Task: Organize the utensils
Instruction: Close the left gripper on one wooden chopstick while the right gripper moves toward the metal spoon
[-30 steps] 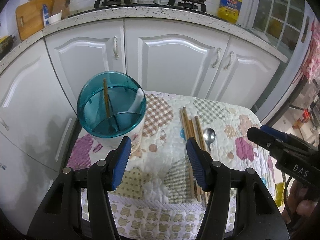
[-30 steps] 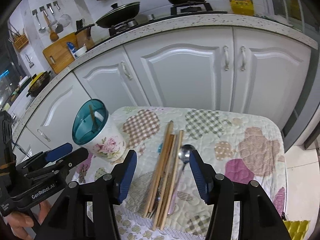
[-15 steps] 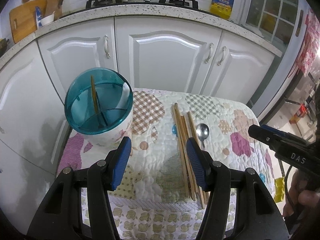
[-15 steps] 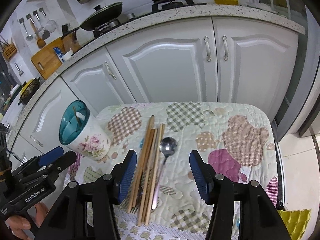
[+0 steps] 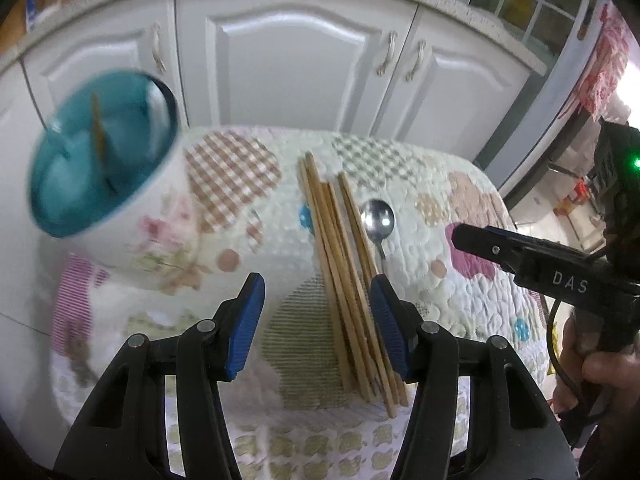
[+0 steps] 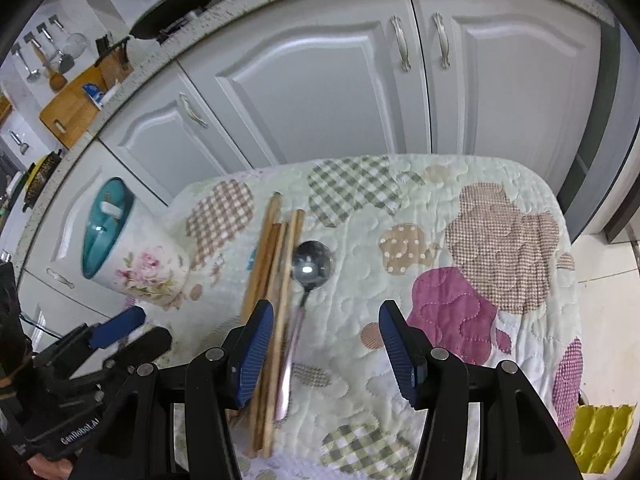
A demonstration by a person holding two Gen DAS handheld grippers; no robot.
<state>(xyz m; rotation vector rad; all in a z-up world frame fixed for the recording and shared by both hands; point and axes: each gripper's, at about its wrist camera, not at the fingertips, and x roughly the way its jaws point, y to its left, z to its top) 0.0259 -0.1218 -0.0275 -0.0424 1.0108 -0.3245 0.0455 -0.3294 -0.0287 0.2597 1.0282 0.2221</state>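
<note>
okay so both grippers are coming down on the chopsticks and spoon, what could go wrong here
1. The chopsticks lie bunched, touching the spoon; open jaws may catch several or drag the spoon.
2. The left gripper and right gripper are close together, so they could collide.
3. The holder stands near the table's edge; a bump may tip it.

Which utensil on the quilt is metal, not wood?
The spoon, lying just right of the chopsticks in the right wrist view. Its shiny round bowl sets it apart; all the others are plain straight wooden sticks.
</note>
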